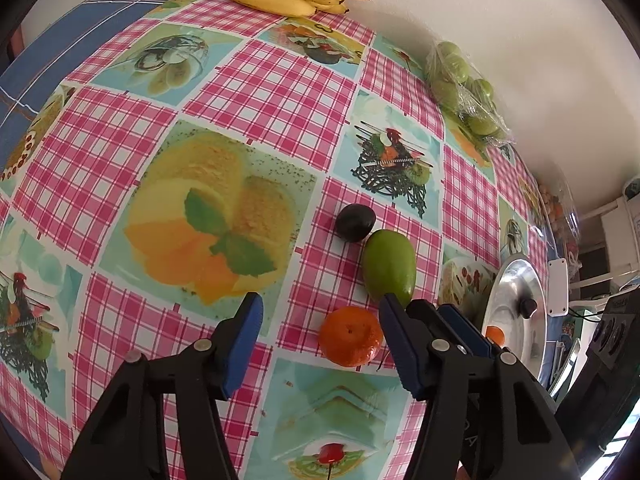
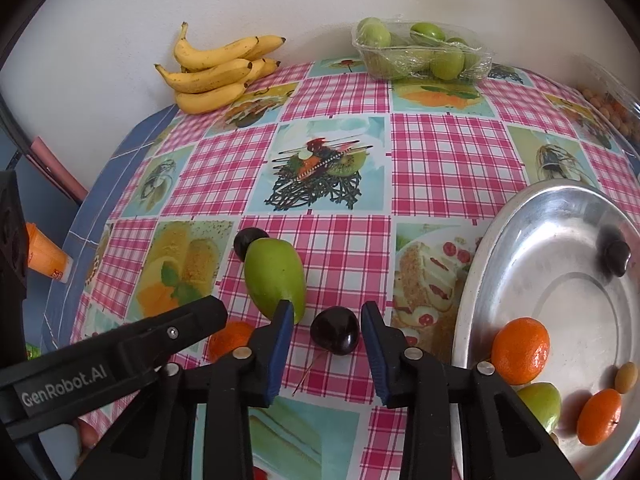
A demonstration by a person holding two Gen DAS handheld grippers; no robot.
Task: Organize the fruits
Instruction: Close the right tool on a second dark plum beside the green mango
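A dark cherry (image 2: 335,330) lies on the table between the open fingers of my right gripper (image 2: 325,322), untouched. A green mango (image 2: 275,276) lies just left of it, with a second dark cherry (image 2: 245,241) behind. In the left wrist view my left gripper (image 1: 320,312) is open, with a tangerine (image 1: 350,336) near its right finger, the green mango (image 1: 389,269) and a dark cherry (image 1: 354,223) beyond. The metal plate (image 2: 520,248) at right holds two tangerines (image 2: 520,350), a green fruit (image 2: 540,400), a small yellow fruit and a dark cherry (image 2: 617,258).
Bananas (image 2: 216,70) and a wrapped tray of green fruits (image 2: 420,52) sit at the wall. A bag of small fruits (image 2: 608,108) is at far right. An orange tube (image 2: 46,258) lies off the left edge. The left gripper's arm (image 2: 100,360) crosses the lower left.
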